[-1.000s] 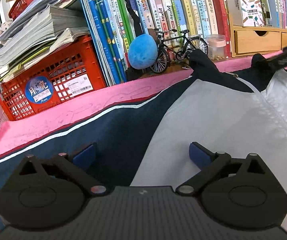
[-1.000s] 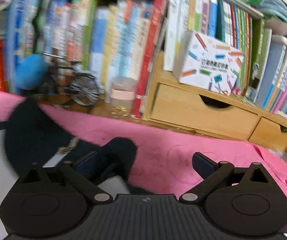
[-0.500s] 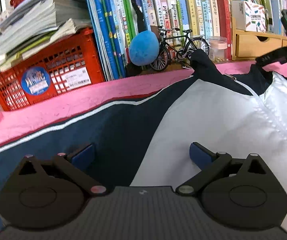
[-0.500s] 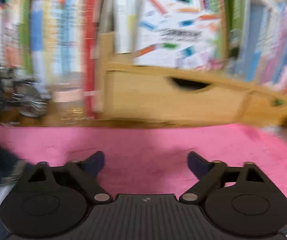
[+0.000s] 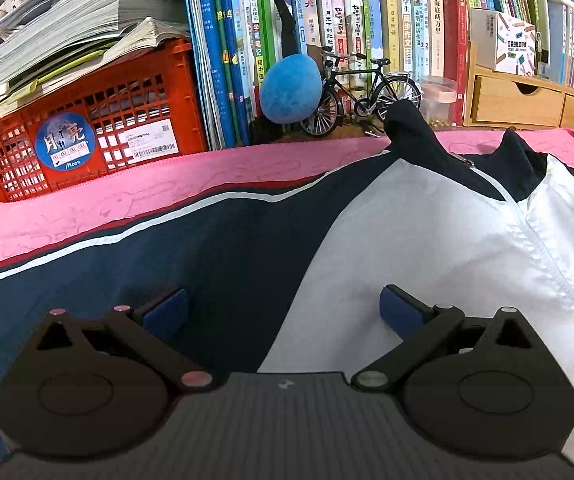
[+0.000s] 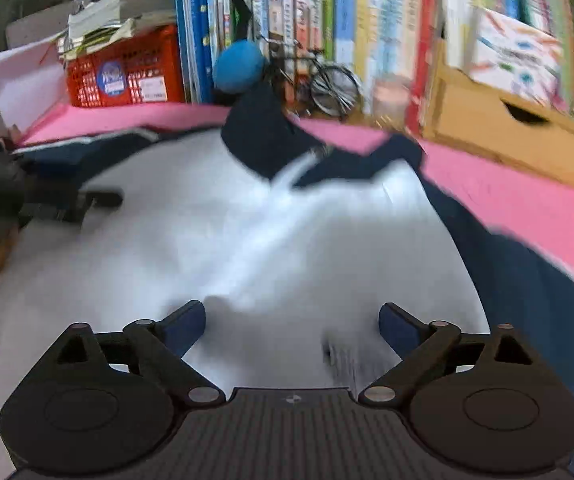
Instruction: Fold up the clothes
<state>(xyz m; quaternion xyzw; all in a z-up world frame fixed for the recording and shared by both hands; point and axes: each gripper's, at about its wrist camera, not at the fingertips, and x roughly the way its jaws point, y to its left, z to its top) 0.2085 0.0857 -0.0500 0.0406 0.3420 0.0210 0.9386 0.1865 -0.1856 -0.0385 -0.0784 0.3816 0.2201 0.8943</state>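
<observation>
Navy-and-white jacket [image 5: 427, 232] is lying spread on the pink-covered table [image 5: 127, 204], its dark collar pointing toward the model bicycle [image 5: 363, 92] and blue plush ball [image 5: 289, 90]. Left claw [image 5: 283, 312] is hovering over the fabric, spread wide and gripping nothing. Right claw [image 6: 291, 320] is opening above the white panel, with nothing pinched between its pads.

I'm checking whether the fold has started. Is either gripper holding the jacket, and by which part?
Nothing is held. The left gripper is open over the jacket, and the right gripper has its jaws opening above the white panel, gripping nothing.
</observation>
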